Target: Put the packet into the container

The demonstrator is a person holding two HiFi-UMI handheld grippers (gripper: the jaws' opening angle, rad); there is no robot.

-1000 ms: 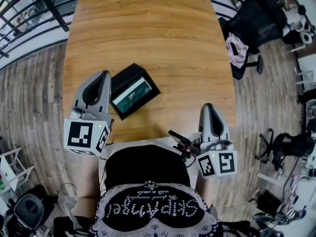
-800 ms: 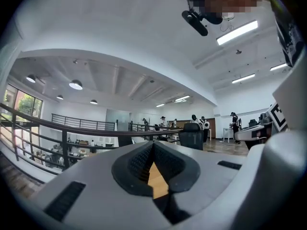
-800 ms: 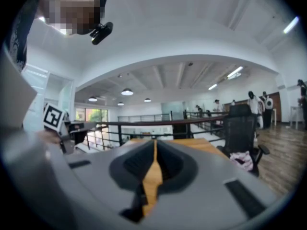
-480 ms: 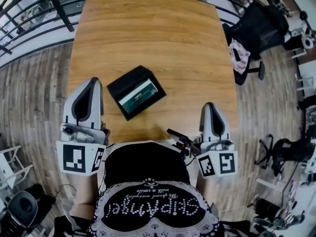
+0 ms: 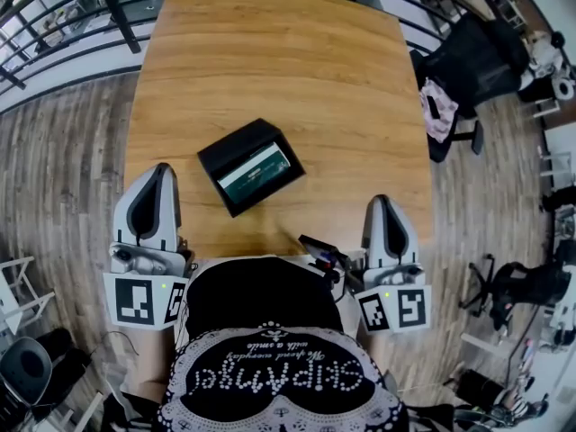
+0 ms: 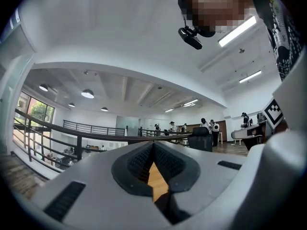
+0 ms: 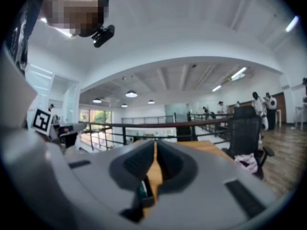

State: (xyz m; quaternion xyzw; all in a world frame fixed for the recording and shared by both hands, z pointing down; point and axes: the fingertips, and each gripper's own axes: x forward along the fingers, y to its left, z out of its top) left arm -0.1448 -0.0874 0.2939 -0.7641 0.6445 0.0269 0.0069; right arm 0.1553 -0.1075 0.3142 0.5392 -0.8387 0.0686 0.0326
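Jaws pressed together, left gripper (image 5: 160, 170) and right gripper (image 5: 382, 202), wooden table (image 5: 288, 70) (container (image 5: 234, 144) on it), plank floor (image 5: 63, 178)

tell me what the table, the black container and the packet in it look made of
Table: wood or wood-look laminate, satin; long grain bands show. Container: matte black, likely plastic or card; no shine. Packet inside it: perhaps printed film; green-and-white face.

One table (image 5: 270, 61), one black container (image 5: 227, 148), one packet (image 5: 257, 171), two tools (image 5: 162, 171) (image 5: 382, 203)
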